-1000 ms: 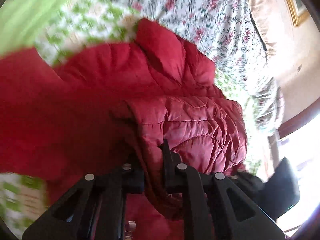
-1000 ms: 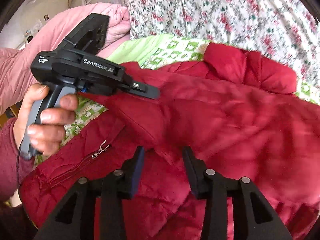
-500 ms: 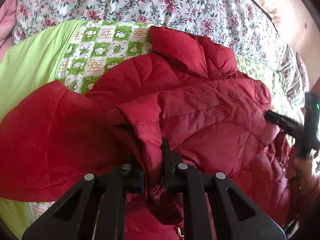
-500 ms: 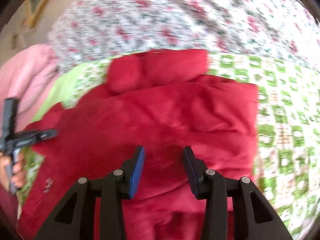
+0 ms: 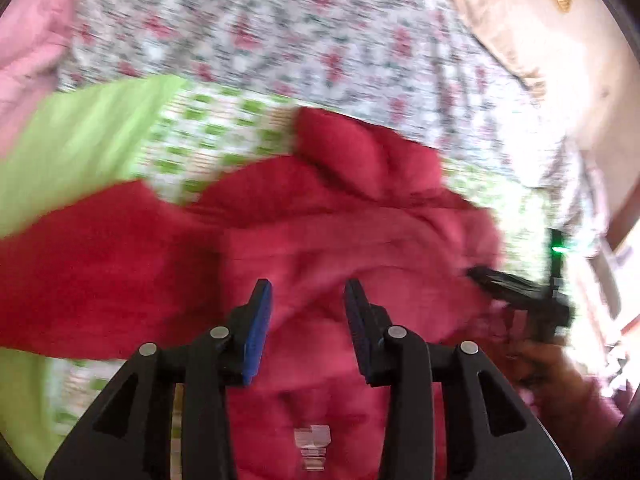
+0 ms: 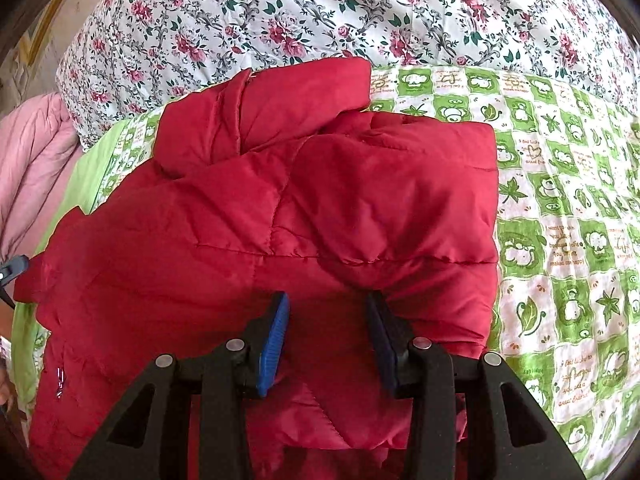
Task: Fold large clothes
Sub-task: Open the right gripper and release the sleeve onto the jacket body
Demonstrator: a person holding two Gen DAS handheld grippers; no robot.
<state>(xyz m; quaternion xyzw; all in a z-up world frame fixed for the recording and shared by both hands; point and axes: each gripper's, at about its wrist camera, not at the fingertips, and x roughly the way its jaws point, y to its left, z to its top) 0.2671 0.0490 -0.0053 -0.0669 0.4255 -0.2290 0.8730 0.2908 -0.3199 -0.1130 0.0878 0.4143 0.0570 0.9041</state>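
Jacket: red quilted jacket (image 6: 280, 216) lies mid-frame on the green patterned sheet (image 6: 560, 208).
Left tool (image 5: 306, 320): fingers spread, nothing between them, above the jacket; view blurred.
Right tool (image 6: 326, 340): fingers spread, empty, over the jacket's lower part.
Background: floral quilt (image 6: 320, 12), top of frame.

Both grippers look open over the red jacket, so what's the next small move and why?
Probably lower the right gripper and pinch the red jacket at its near hem. Both sides already lie folded in, the left gripper is open too, so folding the bottom toward the collar seems next.
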